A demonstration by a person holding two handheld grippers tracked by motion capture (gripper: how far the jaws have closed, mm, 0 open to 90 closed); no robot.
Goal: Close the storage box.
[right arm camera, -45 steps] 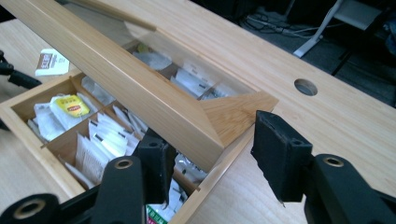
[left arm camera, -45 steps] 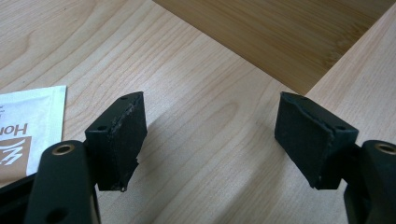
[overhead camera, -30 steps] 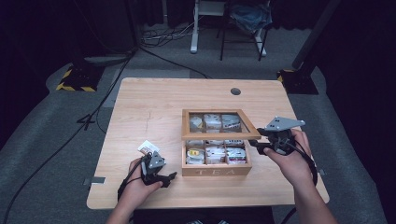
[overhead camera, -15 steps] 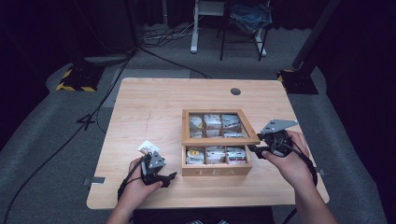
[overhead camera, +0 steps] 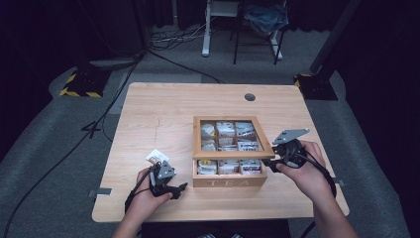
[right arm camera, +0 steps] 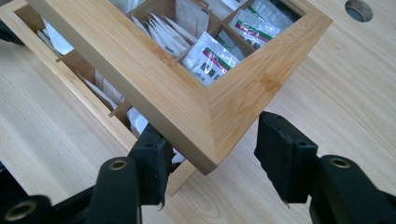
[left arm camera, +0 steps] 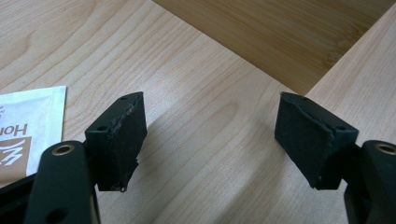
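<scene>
A wooden tea box (overhead camera: 230,181) marked TEA stands right of the table's middle, with several packets (right arm camera: 212,53) in its compartments. Its framed lid (overhead camera: 233,154) is tilted low over the box. My right gripper (overhead camera: 271,161) holds the lid's near right corner (right arm camera: 205,116), one jaw on each side of it (right arm camera: 210,154). My left gripper (overhead camera: 178,190) rests on the table left of the box, open and holding nothing (left arm camera: 210,135). A loose white tea packet (overhead camera: 157,157) lies just beside it (left arm camera: 28,126).
The wooden table (overhead camera: 163,114) has a round cable hole (overhead camera: 249,97) at the back right. The box's side wall (left arm camera: 280,37) lies just ahead of the left jaws. Cables and chair legs (overhead camera: 237,44) stand on the floor beyond the table.
The right gripper has come down and toward the person with the lid, which now tilts lower over the box. The left gripper has stayed in place.
</scene>
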